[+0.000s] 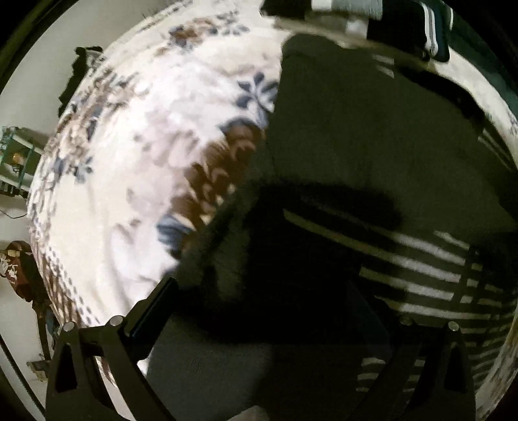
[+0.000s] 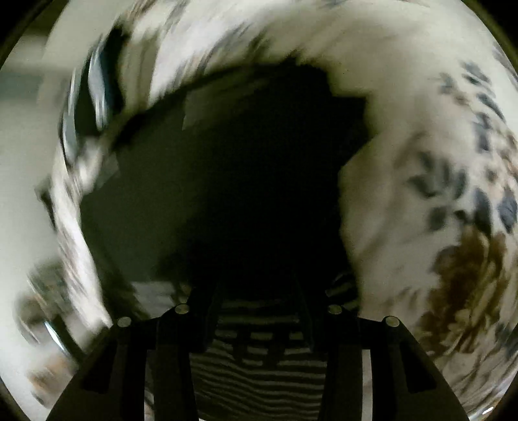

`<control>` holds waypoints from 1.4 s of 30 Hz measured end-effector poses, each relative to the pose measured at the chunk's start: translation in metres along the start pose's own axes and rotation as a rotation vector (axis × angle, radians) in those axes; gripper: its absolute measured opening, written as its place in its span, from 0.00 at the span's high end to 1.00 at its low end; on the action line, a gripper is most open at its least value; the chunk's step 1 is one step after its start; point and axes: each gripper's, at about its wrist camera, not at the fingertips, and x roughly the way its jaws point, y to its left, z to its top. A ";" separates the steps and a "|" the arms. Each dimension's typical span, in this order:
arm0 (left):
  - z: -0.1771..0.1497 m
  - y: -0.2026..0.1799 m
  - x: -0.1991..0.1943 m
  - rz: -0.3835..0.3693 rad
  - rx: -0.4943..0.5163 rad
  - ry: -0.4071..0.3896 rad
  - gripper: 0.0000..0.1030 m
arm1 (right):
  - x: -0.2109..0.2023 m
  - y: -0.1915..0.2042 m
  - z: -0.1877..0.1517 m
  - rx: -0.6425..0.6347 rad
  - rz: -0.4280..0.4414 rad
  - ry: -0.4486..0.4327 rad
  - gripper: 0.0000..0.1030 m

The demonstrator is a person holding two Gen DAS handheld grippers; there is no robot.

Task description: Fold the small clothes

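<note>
The dark garment [image 1: 356,136] lies flat on the bed's floral blanket [image 1: 145,145], directly under and ahead of both tools, which point steeply down at it. Ahead of the left hand-held gripper [image 1: 268,291] its long axis appears to run away from the jaws, with a straight side edge just left of the left finger [image 1: 152,311]. Those jaws stand wide apart with only cloth below them, nothing pinched. The right hand-held gripper [image 2: 259,291] is partly parted; the dark body fills its view ahead, too blurred and shadowed to show whether any cloth is caught. The garment looks like soft matte knit with a white-striped section [image 1: 430,275] nearest the jaws. Neither tool is clearly nearer. More striped clothes [image 1: 427,29] lie far ahead.
</note>
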 end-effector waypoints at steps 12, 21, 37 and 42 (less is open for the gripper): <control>0.026 0.000 0.008 0.031 -0.084 -0.092 0.00 | 0.096 -0.015 0.169 -0.085 0.029 0.263 0.52; 0.002 -0.032 0.007 0.028 0.025 -0.075 0.00 | 0.052 -0.022 0.194 -0.148 -0.249 0.058 0.95; -0.119 -0.082 -0.071 -0.192 0.326 -0.003 0.00 | -0.139 -0.090 0.054 0.006 -0.134 0.141 0.43; -0.220 -0.148 -0.085 -0.218 0.394 0.095 0.00 | -0.117 -0.138 -0.004 0.106 -0.047 0.186 0.43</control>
